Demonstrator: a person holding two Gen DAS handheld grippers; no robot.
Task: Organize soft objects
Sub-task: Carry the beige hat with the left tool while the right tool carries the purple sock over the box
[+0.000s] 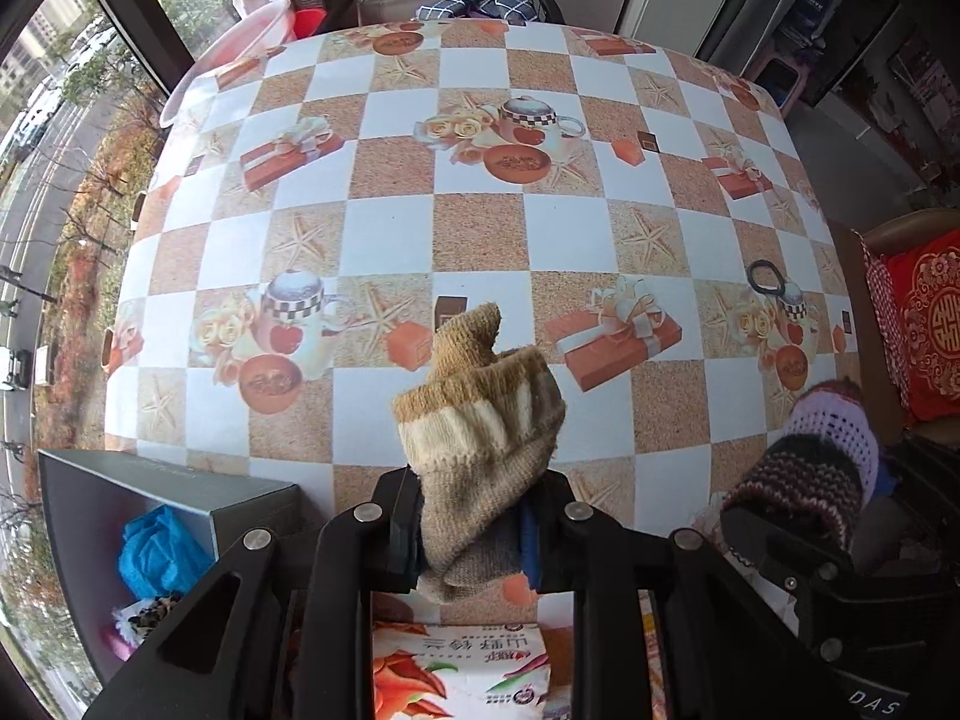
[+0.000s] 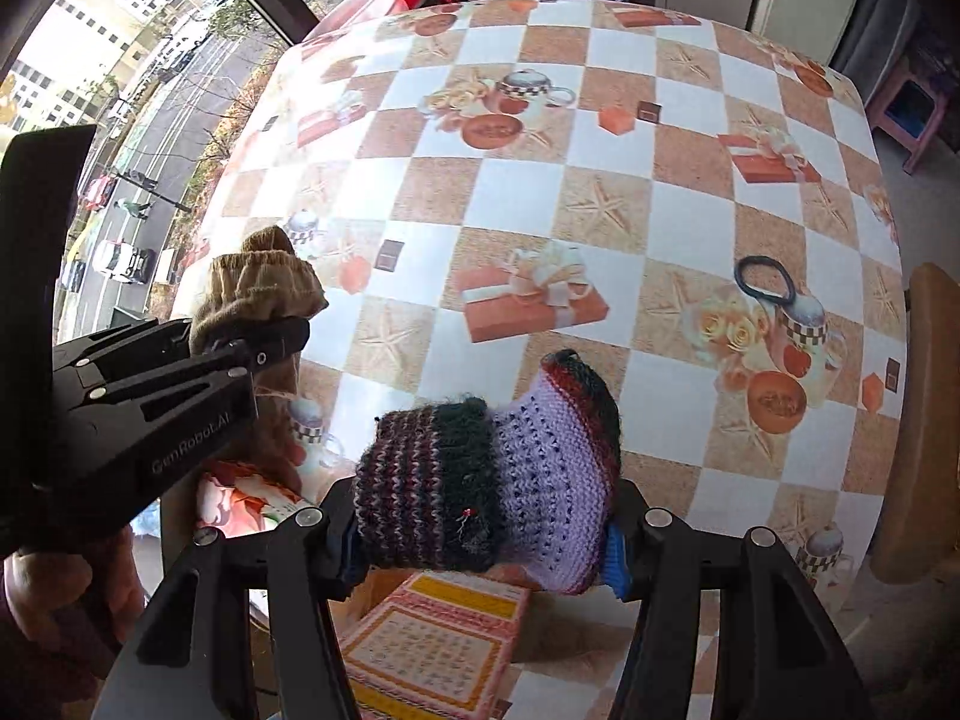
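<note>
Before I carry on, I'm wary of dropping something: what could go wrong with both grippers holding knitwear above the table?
1. The left gripper pinches the beige knitted sock near one end only, so it may slip out.
2. The bulky purple and dark striped knitted piece bulges beyond the right gripper and could snag.
3. The black hair tie on the checked tablecloth is easily overlooked.

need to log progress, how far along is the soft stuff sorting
Done: the grey box at the left already holds a blue soft item. In hand: the left gripper is shut on a beige knit sock, and the right gripper clamps a purple striped knit. Left: both still need placing, and a black hair tie lies on the table.
</note>
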